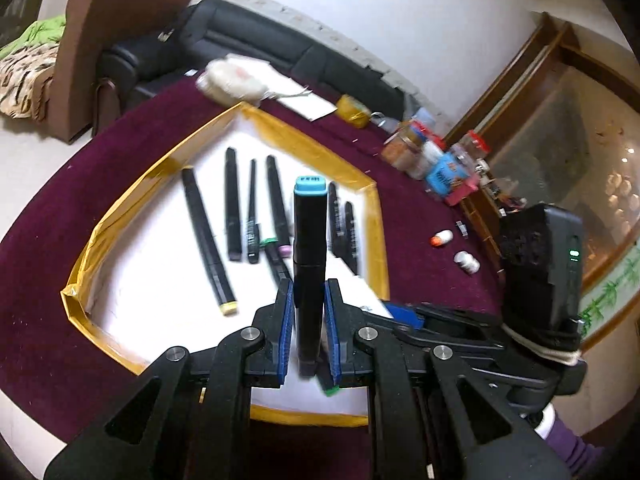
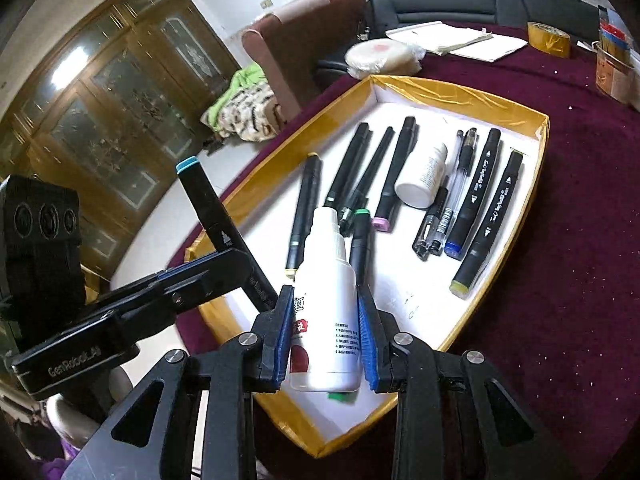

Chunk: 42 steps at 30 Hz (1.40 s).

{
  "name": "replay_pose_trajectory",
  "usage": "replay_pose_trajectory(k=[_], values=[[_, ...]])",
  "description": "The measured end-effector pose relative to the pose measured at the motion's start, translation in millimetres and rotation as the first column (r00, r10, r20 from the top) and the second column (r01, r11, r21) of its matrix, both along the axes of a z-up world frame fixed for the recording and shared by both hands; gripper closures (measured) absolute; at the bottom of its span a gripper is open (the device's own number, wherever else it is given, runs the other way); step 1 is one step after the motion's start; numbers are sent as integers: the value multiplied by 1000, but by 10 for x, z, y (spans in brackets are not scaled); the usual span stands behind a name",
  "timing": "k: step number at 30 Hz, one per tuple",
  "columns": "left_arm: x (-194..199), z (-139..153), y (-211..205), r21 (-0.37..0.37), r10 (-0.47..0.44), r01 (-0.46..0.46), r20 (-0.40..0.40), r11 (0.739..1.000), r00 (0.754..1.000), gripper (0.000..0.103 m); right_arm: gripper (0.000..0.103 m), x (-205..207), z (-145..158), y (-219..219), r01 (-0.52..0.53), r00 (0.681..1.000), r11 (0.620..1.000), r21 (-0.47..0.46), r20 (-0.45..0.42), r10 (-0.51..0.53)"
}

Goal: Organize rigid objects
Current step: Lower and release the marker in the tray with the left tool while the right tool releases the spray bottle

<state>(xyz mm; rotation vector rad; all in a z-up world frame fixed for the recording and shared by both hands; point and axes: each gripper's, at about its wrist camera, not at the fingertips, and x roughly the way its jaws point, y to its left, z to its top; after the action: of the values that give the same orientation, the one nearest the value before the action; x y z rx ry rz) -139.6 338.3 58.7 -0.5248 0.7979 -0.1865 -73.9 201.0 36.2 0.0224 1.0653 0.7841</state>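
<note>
My left gripper (image 1: 308, 300) is shut on a black marker with a light-blue cap (image 1: 309, 240) and holds it above the tray; the marker also shows in the right wrist view (image 2: 208, 200). My right gripper (image 2: 325, 304) is shut on a white squeeze bottle (image 2: 326, 312) with a printed label, held over the tray's near end. The white tray with a yellow taped rim (image 2: 460, 96) holds several black markers and pens (image 2: 480, 196) in a rough row, plus a white pill bottle (image 2: 424, 176) lying on its side.
The tray sits on a maroon tablecloth (image 2: 560, 280). Behind it lie a round white pack (image 2: 380, 56), papers (image 2: 472, 40) and a tape roll (image 2: 548, 38). Jars and small bottles (image 1: 440, 168) stand at the table's right. Sofas stand beyond.
</note>
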Motion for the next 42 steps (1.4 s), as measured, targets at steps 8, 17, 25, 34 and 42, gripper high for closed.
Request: replay_pose_trajectory(k=[8,17,25,34,42], values=[[275,-207,-49,95,30,-25,-56,995,998,87,76,167,-110,-7,68,998,994,-91,14,-67],[286,-251,-112,194,111,-96,-68,976,992,75,76,134,-117,20,103,994,985,-140,54,-96],[125,-22,-107,332,227,-223,25,917,974,44,67,47,0,4,109,985,983,-146,148,-87],[72,139,-251,446,243,-261,98,856,965,39,67,-29,-44,14,56,990,987,-149,136,-36],[47,178,-211,458,267,-283,102,843,958,38,66,-153,-45,63,-2,991,988,-157,133,24]])
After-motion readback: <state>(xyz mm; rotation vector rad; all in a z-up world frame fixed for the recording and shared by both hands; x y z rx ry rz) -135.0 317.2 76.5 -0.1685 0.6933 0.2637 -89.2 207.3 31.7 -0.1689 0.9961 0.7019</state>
